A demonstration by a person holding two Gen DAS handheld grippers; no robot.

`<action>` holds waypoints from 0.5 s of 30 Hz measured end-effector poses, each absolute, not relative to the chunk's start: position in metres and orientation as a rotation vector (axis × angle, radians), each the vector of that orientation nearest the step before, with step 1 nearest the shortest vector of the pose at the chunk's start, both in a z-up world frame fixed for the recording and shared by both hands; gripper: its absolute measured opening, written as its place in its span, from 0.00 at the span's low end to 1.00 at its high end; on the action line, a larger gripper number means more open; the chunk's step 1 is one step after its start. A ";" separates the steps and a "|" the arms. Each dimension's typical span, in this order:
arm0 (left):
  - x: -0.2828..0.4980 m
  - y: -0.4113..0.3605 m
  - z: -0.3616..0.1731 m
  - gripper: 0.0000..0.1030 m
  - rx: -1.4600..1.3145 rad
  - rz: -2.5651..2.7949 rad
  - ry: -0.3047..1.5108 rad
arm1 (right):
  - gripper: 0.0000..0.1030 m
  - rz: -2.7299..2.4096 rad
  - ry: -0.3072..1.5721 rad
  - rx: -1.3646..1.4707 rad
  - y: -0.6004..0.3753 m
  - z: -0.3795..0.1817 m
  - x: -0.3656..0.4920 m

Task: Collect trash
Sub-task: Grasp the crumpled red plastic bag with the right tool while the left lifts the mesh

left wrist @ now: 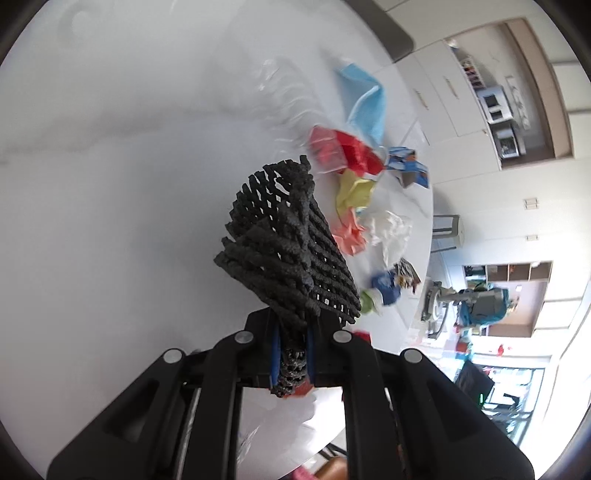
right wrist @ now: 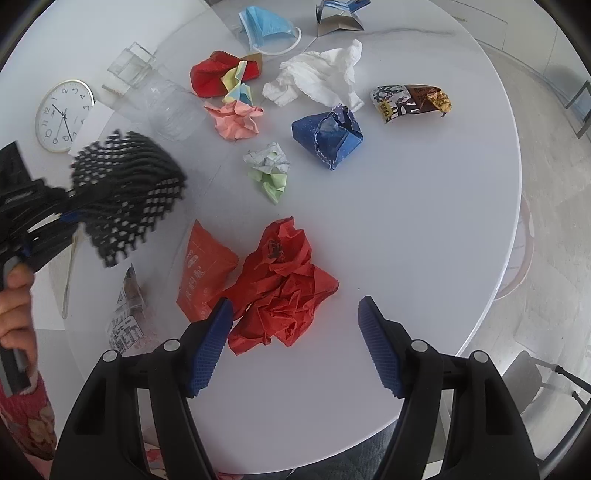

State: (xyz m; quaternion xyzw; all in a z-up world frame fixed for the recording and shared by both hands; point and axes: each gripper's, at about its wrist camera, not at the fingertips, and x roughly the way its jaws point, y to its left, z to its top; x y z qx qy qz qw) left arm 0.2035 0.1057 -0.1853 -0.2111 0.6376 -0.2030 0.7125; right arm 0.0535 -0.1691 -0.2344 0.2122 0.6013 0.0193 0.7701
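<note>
My left gripper (left wrist: 291,350) is shut on a black foam net sleeve (left wrist: 291,236) and holds it above the white round table (left wrist: 110,184); the net also shows at the left of the right wrist view (right wrist: 129,192). My right gripper (right wrist: 295,314) is open, its jaws either side of the near edge of a crumpled red paper (right wrist: 284,284). An orange-red packet (right wrist: 203,266) lies just left of it. Further off lie a blue wrapper (right wrist: 328,134), white tissue (right wrist: 314,77), pink paper (right wrist: 236,120), green-white paper (right wrist: 269,168), a blue face mask (right wrist: 266,26) and a brown snack wrapper (right wrist: 410,101).
A wall clock (right wrist: 62,114) lies flat at the table's left, next to a clear plastic bottle (right wrist: 173,110) and a clear box (right wrist: 129,66). A printed clear wrapper (right wrist: 125,317) lies at the near left. The table edge (right wrist: 509,221) curves round on the right.
</note>
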 end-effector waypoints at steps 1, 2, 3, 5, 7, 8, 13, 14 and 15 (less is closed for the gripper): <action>0.199 0.109 -0.179 0.10 -0.451 -0.453 1.401 | 0.68 0.051 1.306 0.470 -0.168 -0.236 0.056; 0.195 0.110 -0.175 0.10 -0.439 -0.456 1.392 | 0.68 0.060 1.307 0.474 -0.167 -0.237 0.058; 0.192 0.112 -0.172 0.10 -0.433 -0.459 1.387 | 0.68 0.069 1.307 0.477 -0.166 -0.238 0.060; 0.184 0.116 -0.166 0.10 -0.419 -0.465 1.382 | 0.68 0.088 1.310 0.491 -0.163 -0.241 0.063; 0.176 0.116 -0.159 0.10 -0.405 -0.465 1.365 | 0.66 0.105 1.317 0.536 -0.164 -0.246 0.066; 0.173 0.114 -0.157 0.10 -0.397 -0.463 1.357 | 0.61 0.106 1.309 0.540 -0.165 -0.246 0.067; 0.158 0.102 -0.144 0.10 -0.381 -0.465 1.321 | 0.40 0.137 1.311 0.518 -0.173 -0.246 0.068; 0.154 0.097 -0.141 0.10 -0.371 -0.464 1.312 | 0.40 0.143 1.305 0.504 -0.177 -0.244 0.066; 0.151 0.092 -0.139 0.10 -0.355 -0.463 1.304 | 0.40 0.156 1.294 0.495 -0.182 -0.240 0.065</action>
